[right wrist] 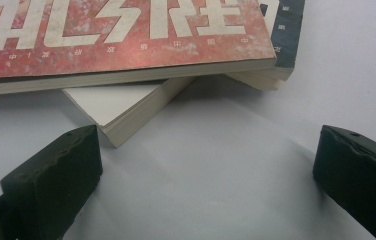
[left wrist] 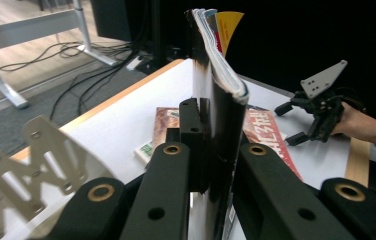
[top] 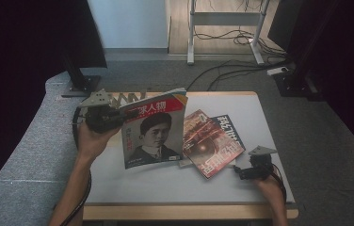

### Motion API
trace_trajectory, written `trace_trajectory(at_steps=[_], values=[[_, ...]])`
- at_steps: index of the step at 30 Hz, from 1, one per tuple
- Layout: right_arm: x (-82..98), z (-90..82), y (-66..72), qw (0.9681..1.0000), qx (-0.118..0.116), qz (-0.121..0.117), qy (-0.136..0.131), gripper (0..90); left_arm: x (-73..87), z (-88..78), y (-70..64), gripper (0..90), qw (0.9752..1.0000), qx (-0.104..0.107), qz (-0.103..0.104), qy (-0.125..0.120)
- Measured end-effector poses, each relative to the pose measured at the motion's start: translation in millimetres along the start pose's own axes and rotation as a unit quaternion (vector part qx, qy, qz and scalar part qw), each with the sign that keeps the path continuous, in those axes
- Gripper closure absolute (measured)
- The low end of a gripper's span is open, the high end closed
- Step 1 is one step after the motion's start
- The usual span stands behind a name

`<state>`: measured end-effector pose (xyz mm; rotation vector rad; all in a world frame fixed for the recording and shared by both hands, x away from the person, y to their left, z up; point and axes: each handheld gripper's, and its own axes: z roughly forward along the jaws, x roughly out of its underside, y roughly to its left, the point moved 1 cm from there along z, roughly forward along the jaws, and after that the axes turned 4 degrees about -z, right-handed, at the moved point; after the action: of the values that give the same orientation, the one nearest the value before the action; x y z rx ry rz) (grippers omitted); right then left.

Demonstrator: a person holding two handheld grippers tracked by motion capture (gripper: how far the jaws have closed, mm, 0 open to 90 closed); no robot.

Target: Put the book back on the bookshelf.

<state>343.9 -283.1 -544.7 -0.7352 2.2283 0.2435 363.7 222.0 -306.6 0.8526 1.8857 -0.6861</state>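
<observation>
Magazine: the portrait magazine (top: 154,134) stands nearly upright above the left half of the table (top: 118,181), lifted clear of it, beside the pile of books at the middle.
Table: white top with a wooden edge; it carries a red-covered book (top: 208,148) on top of a dark-covered book (top: 229,132), with a pale book (right wrist: 126,107) under the red one.
Left tool: the left tool (left wrist: 211,150) is clamped on the magazine near its spine edge, and the pages fan out above the jaws.
Right tool: the right tool (right wrist: 206,165) rests low by the table's right front, jaws wide apart with nothing between them, just short of the pile's corner.
Risk, droop: the hold is on one edge alone, so I judge the limp pages could sag or splay and the cover crease.
Risk, slip: glossy paper may slide out of the pads if the hand swings fast.
Risk, collision: the hanging lower corner could catch the red-covered book and push the pile askew.
Writing, magazine: large Chinese characters on a red band; "人物" reads fairly surely, the rest is too small.
Writing, red-covered book: big pale Chinese characters seen upside down; I cannot read them surely.
</observation>
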Motion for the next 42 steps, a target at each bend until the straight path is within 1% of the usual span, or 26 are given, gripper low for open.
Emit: trace_trajectory(at_steps=[1,2,3,5,6,8,9,14,15,16,17,20,22,23,26,29,30,32,34,35,38,39,41,42], values=[[0.0,0.0,0.0,1.0000,0.000,0.000,0.000,0.0,0.0,0.0,0.0,86.8,1.0000,0.000,0.000,0.000],[0.0,0.0,0.0,1.0000,0.000,0.000,0.000,0.0,0.7,-5.9,1.8,86.8,1.0000,-0.007,0.000,-0.001],[0.0,0.0,0.0,1.0000,0.000,0.000,0.000,0.0,1.2,-8.5,2.9,86.8,1.0000,-0.010,-0.001,-0.001],[0.0,0.0,0.0,1.0000,0.000,0.000,0.000,0.0,1.9,-10.7,4.2,86.8,0.9999,-0.012,-0.004,-0.001],[0.0,0.0,0.0,1.0000,0.000,0.000,0.000,0.0,3.6,-14.4,5.9,86.8,0.9998,-0.019,-0.005,-0.005],[0.0,0.0,0.1,1.0000,0.000,0.000,0.000,0.0,4.2,-16.1,6.4,86.8,0.9997,-0.021,-0.005,-0.006],[0.0,-0.1,0.1,1.0000,0.001,0.001,0.000,0.0,5.6,-19.5,7.1,86.8,0.9996,-0.027,-0.007,-0.008],[0.1,-0.1,0.4,1.0000,0.002,0.002,0.000,0.0,7.5,-25.6,10.2,86.8,0.9993,-0.034,-0.013,-0.008],[0.1,-0.3,0.4,1.0000,0.002,0.002,0.001,0.0,8.3,-29.4,11.0,86.9,0.9990,-0.043,-0.011,-0.008],[0.1,-0.3,0.4,1.0000,0.002,0.002,0.001,0.0,8.3,-29.4,11.0,86.9,0.9990,-0.043,-0.011,-0.008],[0.1,-0.3,0.4,1.0000,0.002,0.002,0.001,0.0,9.1,-32.8,11.7,86.9,0.9987,-0.050,-0.010,-0.009],[0.2,-0.2,0.4,1.0000,0.002,0.002,0.000,0.0,11.7,-38.5,13.6,86.9,0.9981,-0.060,-0.012,-0.009],[0.2,-0.1,0.3,1.0000,0.001,0.003,0.000,0.0,12.7,-40.6,14.8,86.8,0.9979,-0.062,-0.014,-0.009],[0.1,-0.1,0.3,1.0000,0.001,0.003,0.000,0.0,15.6,-45.8,18.1,86.9,0.9974,-0.068,-0.020,-0.009],[0.2,-0.1,0.3,1.0000,0.001,0.003,0.000,0.0,18.4,-50.2,20.3,86.8,0.9969,-0.074,-0.024,-0.011],[0.2,-0.1,0.2,1.0000,0.001,0.003,0.000,0.0,24.7,-62.4,25.0,86.8,0.9956,-0.085,-0.035,-0.018],[0.2,-0.1,0.2,1.0000,0.001,0.003,0.000,0.0,24.7,-62.4,25.0,86.8,0.9956,-0.085,-0.035,-0.018],[0.2,-0.1,0.2,1.0000,0.001,0.003,0.000,0.0,27.1,-71.6,28.2,86.8,0.9944,-0.095,-0.042,-0.021],[0.2,-0.1,0.2,1.0000,0.001,0.002,0.000,0.0,27.8,-74.6,29.0,86.8,0.9940,-0.099,-0.043,-0.022],[0.2,-0.1,0.2,1.0000,0.001,0.002,0.000,0.0,29.4,-80.3,30.9,86.8,0.9931,-0.106,-0.046,-0.024],[0.1,-0.1,0.1,1.0000,0.002,0.003,-0.001,0.0,32.1,-89.1,35.2,86.8,0.9915,-0.116,-0.052,-0.028],[0.1,-0.1,0.1,1.0000,0.002,0.003,-0.001,0.0,32.1,-89.1,35.2,86.8,0.9915,-0.116,-0.052,-0.028],[0.1,-0.1,0.3,1.0000,0.001,0.004,0.000,0.0,35.3,-98.5,38.5,86.8,0.9896,-0.129,-0.056,-0.031],[0.2,-0.1,0.3,1.0000,0.001,0.003,0.000,0.0,35.3,-98.5,38.5,86.9,0.9896,-0.129,-0.056,-0.031]])
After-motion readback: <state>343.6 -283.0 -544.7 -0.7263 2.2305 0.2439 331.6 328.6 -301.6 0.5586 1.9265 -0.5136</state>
